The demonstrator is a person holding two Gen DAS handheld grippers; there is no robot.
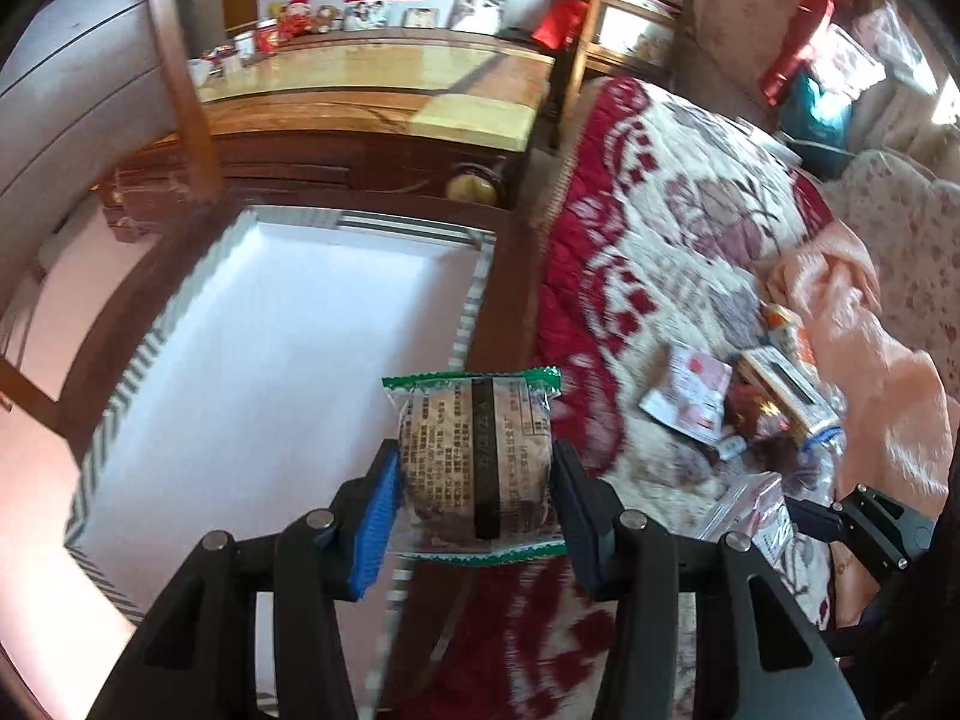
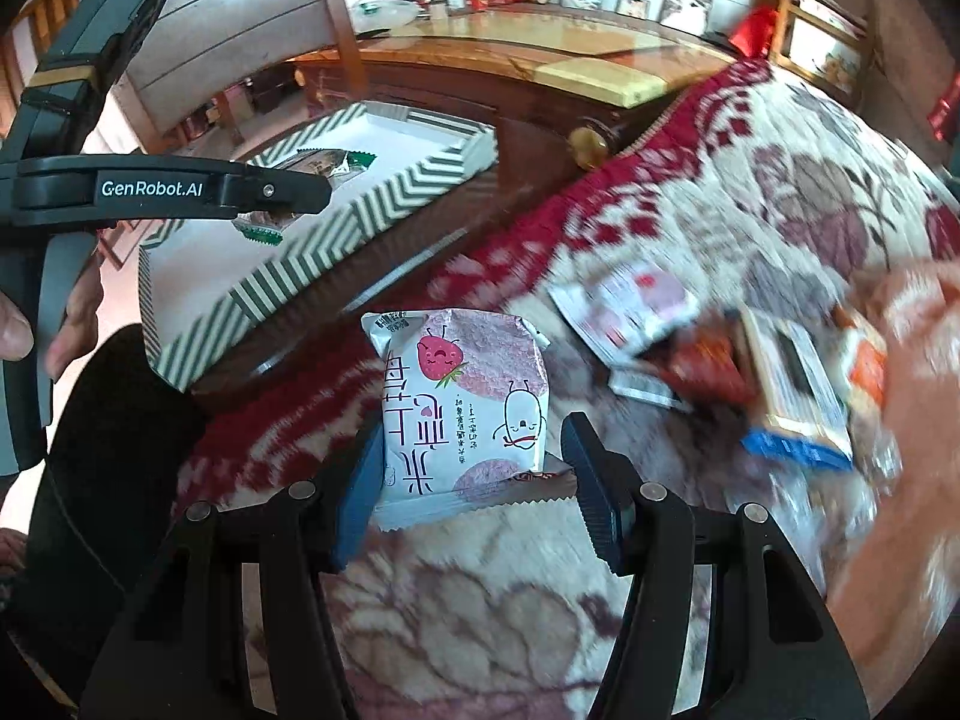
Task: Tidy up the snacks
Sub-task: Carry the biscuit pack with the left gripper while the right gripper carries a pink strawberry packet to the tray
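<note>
My left gripper (image 1: 474, 480) is shut on a clear packet with green crimped ends (image 1: 474, 456) and a brown cake inside. It hangs over the near right corner of a white box with a green chevron rim (image 1: 474, 300). In the right wrist view the same left gripper (image 2: 300, 192) and green packet (image 2: 336, 163) show above the box (image 2: 312, 252). My right gripper (image 2: 474, 468) is shut on a white and pink strawberry packet (image 2: 468, 408), held above the red and cream blanket (image 2: 750, 180). Several loose snack packets (image 2: 720, 360) lie on the blanket to the right.
The box sits on a dark wooden stand beside the bed. Behind it stand a glass-topped wooden cabinet (image 1: 372, 96) with photos and jars, and a chair back (image 1: 180, 72). A peach quilt (image 1: 870, 324) lies at the right. A person's hand (image 2: 78, 312) holds the left gripper's handle.
</note>
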